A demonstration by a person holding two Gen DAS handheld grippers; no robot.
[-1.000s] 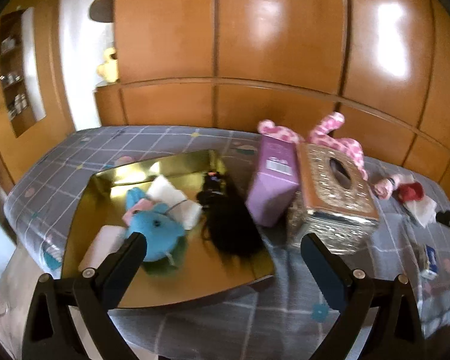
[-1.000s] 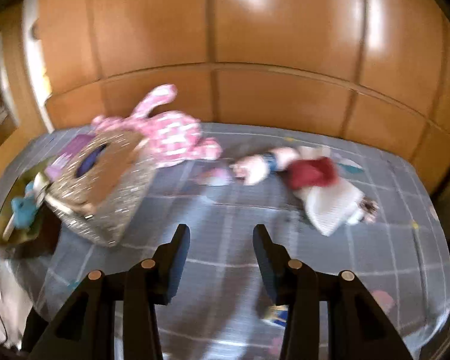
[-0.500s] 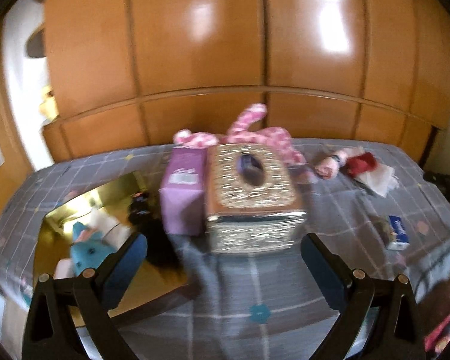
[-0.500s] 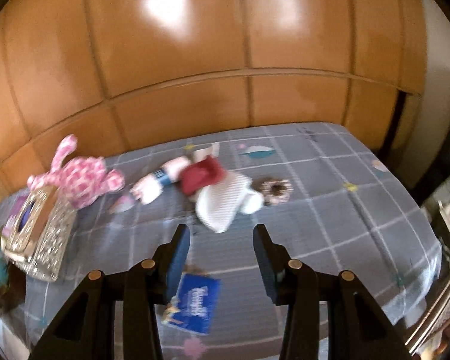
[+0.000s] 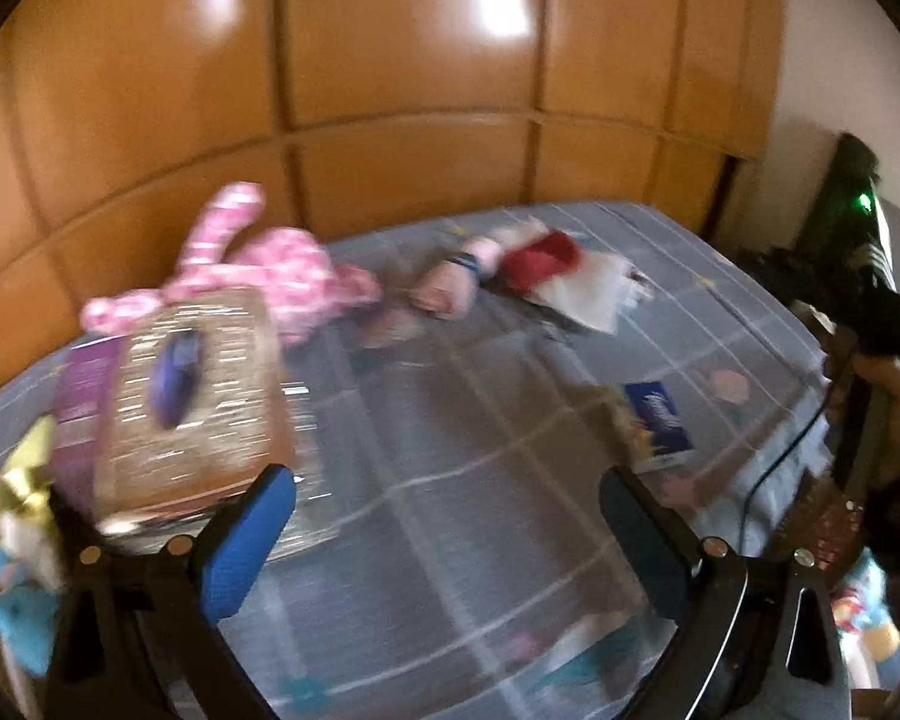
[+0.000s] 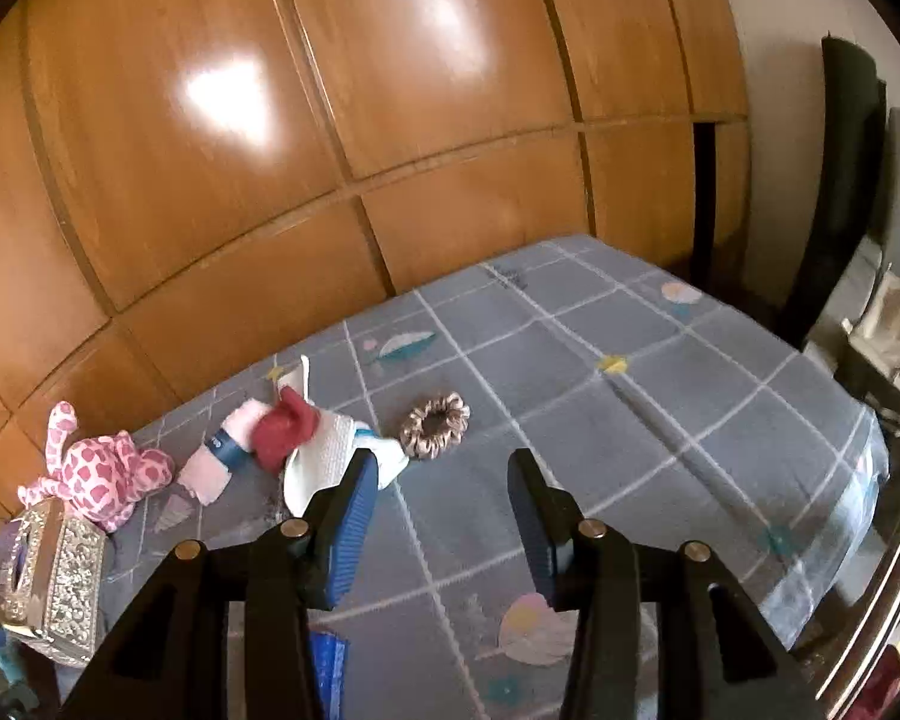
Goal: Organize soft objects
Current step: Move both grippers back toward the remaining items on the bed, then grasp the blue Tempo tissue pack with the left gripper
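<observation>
Both views have swung right, off the gold tray. Left tool (image 5: 447,519): jaws wide apart, empty. Right tool (image 6: 444,495): apart, empty, now facing the scrunchie (image 6: 437,425) at frame centre on the bed (image 6: 660,396); likely next pick.

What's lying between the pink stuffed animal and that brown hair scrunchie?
In the right view: a rolled pink cloth, a red cloth and a white cloth, between the pink toy and scrunchie.

Left hand-held gripper (image 5: 447,516), black angular frame, blue textured pads, silver round screws along the arms; right hand-held gripper (image 6: 444,510), same black frame, ribbed blue pads, brass-toned screw heads
</observation>
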